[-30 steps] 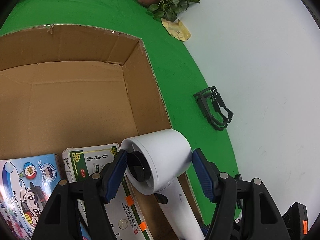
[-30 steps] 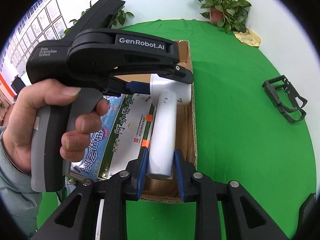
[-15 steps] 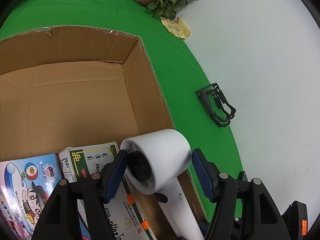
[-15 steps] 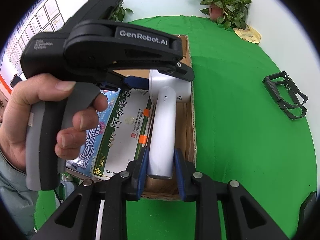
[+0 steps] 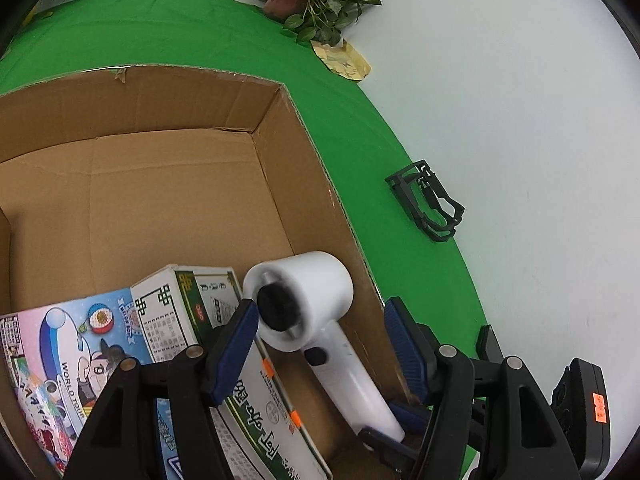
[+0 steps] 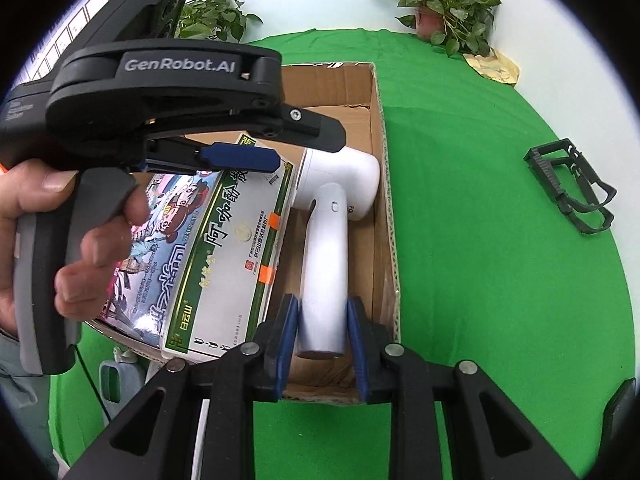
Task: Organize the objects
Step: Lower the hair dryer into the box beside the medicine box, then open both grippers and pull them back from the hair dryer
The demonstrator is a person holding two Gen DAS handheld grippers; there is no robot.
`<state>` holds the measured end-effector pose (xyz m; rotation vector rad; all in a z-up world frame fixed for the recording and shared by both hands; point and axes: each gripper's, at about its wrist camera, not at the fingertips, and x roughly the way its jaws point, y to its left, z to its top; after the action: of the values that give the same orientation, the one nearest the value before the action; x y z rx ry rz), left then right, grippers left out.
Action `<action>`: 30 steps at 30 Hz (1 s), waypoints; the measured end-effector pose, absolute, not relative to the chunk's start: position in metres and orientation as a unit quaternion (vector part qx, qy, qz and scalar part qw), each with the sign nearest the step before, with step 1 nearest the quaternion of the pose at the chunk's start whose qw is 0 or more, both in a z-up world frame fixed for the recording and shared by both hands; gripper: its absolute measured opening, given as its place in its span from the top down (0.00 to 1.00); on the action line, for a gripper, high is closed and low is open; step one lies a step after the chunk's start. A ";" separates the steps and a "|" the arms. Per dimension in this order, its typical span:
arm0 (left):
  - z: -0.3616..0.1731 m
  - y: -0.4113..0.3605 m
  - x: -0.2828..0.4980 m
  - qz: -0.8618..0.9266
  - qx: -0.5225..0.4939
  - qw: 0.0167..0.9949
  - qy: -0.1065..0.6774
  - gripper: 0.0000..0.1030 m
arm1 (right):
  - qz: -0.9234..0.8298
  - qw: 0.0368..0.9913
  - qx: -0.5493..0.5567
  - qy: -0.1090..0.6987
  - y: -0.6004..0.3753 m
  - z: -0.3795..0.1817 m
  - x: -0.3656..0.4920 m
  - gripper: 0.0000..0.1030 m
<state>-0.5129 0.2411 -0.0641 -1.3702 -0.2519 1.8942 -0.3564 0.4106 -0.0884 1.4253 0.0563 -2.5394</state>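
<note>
Since a second ago the left gripper (image 5: 320,344) has drawn back and up from the white hair dryer (image 5: 308,304): its blue pads, which then flanked the barrel closely, now stand apart from it, the left pad just beside the dark rear grille and the right pad over the box's right wall. Its jaws are open and press on nothing. In the right wrist view the same gripper, held in a person's hand (image 6: 60,248), sits higher in the picture than before, above the printed boxes.

The right gripper (image 6: 322,328) has kept its place. Its jaws are clamped on the lower end of the hair dryer's handle, both pads against the white plastic.

The hair dryer lies inside the cardboard box (image 5: 304,168), along its right wall, barrel toward the far end and handle toward the near edge. Just to its left lies a green-and-white carton (image 6: 236,252) with orange tape tabs, and beside that a colourful cartoon-printed box (image 5: 68,352).

The box stands on a green cloth (image 6: 480,240). Well apart on the cloth's right edge lies a black plastic frame (image 6: 572,192), unmoved, and a potted plant (image 6: 444,4) stands at the far side.
</note>
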 end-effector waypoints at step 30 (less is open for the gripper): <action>-0.055 0.179 -0.512 0.772 -0.515 0.350 -0.128 0.40 | -0.864 0.222 0.452 -0.027 0.385 -0.082 -0.353 0.53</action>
<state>-0.5122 0.1793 -0.0546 -1.3332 -0.3303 2.0006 -0.3533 0.3850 -0.0823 1.2479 -0.0738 -2.3868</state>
